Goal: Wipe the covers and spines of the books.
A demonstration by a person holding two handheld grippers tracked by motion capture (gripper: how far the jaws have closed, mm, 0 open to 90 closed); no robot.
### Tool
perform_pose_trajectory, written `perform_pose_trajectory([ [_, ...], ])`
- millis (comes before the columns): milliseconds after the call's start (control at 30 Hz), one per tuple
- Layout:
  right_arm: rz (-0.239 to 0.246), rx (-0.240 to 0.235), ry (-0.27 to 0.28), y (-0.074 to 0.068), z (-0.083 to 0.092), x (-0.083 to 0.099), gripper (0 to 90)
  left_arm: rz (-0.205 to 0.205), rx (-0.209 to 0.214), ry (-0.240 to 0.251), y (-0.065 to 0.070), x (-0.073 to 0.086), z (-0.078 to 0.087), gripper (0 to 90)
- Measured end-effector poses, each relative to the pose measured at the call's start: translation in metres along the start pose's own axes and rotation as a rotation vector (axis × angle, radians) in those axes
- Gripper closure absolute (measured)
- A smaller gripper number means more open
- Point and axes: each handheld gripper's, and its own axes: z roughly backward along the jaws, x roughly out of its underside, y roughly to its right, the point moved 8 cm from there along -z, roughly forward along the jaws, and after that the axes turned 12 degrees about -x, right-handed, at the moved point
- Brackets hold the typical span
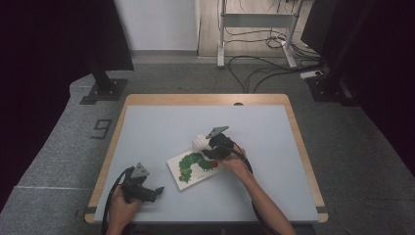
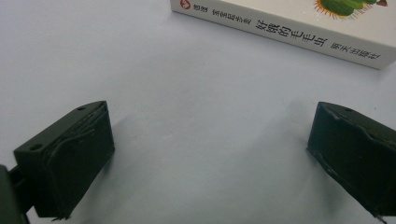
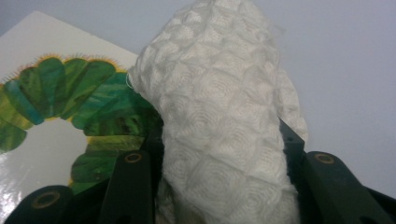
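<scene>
A white picture book [image 1: 195,168] with a green caterpillar on its cover lies flat near the table's middle. My right gripper [image 1: 208,147] hovers over the book's far right corner, shut on a bunched white textured cloth [image 1: 199,142]. In the right gripper view the cloth [image 3: 224,126] bulges up between the jaws, above the caterpillar cover [image 3: 56,112]. My left gripper [image 1: 152,192] rests on the table at the front left, open, with nothing between its jaws. In the left gripper view the book's spine [image 2: 285,35] with printed characters lies ahead of the gripper [image 2: 208,149].
The pale grey tabletop [image 1: 161,122] has a wooden border [image 1: 205,99]. Beyond it stand dark stands [image 1: 105,73], a desk frame [image 1: 254,29] and cables [image 1: 264,68] on the floor.
</scene>
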Motion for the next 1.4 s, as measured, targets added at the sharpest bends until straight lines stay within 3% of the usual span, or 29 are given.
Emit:
perform_pose_trajectory([
  [633, 0.074, -0.102, -0.005, -0.043, -0.023, -0.018, 53.9, -0.001, -0.001, 0.0, 0.0, 0.0, 0.0, 0.0],
  [1400, 0.149, -0.178, -0.014, -0.088, -0.052, -0.044, 53.7, 0.001, 0.0, 0.0, 0.0, 0.0, 0.0, 0.0],
])
